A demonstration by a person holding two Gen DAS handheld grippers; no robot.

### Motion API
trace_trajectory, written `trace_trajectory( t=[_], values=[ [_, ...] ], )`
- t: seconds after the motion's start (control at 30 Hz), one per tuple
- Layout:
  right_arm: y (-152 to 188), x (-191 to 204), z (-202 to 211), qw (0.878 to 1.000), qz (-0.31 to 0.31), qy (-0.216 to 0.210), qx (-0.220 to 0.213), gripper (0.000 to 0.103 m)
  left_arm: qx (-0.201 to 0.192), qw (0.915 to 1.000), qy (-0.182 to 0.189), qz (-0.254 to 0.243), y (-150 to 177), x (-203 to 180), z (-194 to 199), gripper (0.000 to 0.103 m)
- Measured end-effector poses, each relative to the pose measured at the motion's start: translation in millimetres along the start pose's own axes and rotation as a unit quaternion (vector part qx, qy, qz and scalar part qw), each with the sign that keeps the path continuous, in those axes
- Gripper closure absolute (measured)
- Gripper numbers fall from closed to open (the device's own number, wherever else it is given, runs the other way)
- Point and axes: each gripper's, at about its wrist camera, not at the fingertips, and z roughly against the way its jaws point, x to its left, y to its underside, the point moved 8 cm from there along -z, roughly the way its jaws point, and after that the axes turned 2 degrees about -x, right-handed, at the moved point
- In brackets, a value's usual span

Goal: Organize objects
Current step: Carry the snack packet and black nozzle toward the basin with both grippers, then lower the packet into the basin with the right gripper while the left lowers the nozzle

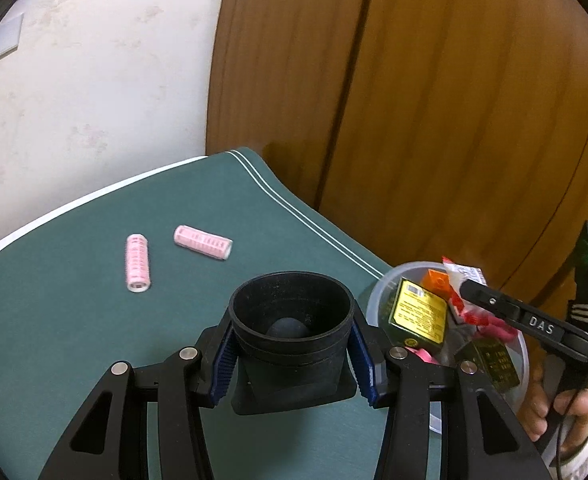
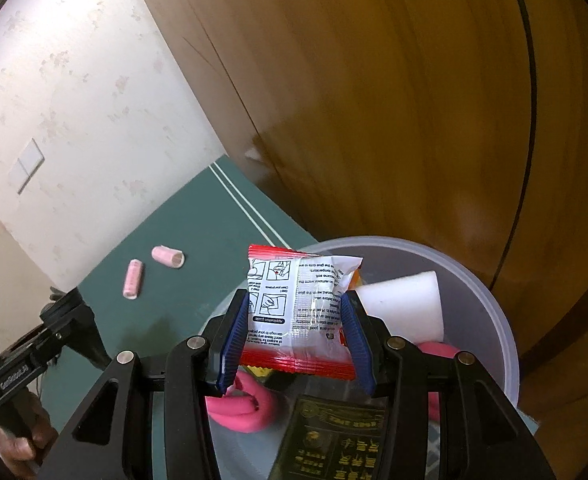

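The right gripper (image 2: 294, 320), fingers clamped on the sachet (image 2: 300, 310), hangs directly above the bin (image 2: 506, 344) at lower right; the left gripper (image 1: 292, 354) grips a black cup (image 1: 292, 320).

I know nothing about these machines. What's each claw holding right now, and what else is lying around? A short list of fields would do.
left claw: shut on a black cup, held above the green table
right claw: shut on a red and white packet, over the bin
bin: translucent, round, at the table edge
in bin: white block, pink item, dark green boxes
on table: two pink rollers, lying apart
behind: wooden doors
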Motion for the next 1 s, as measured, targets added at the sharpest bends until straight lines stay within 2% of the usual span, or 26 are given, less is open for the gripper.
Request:
trace_trajectory(
  t=[0.2,0.4,0.63,1.0],
  values=[
    [3.1,-12.7,-3.9,1.000,-0.020,-0.001,0.023,0.054,0.010,0.9999,0.010,-0.006,5.2,-10.2,-1.7,0.051],
    [9.6,-23.0,7.3,0.999,-0.025,-0.004,0.021,0.051,0.018,0.9995,0.023,-0.013,11.3,-23.9,-2.2,0.051],
    [4.5,-21.5,20.2,1.000,-0.009,0.006,-0.008,0.050,0.022,0.9987,0.039,-0.023,14.7,-43.4,2.4,0.051],
    [-4.3,-15.5,45.2,0.998,0.026,0.022,-0.056,0.050,0.051,0.9919,0.102,-0.056,31.1,-99.6,-7.2,0.051]
  ],
)
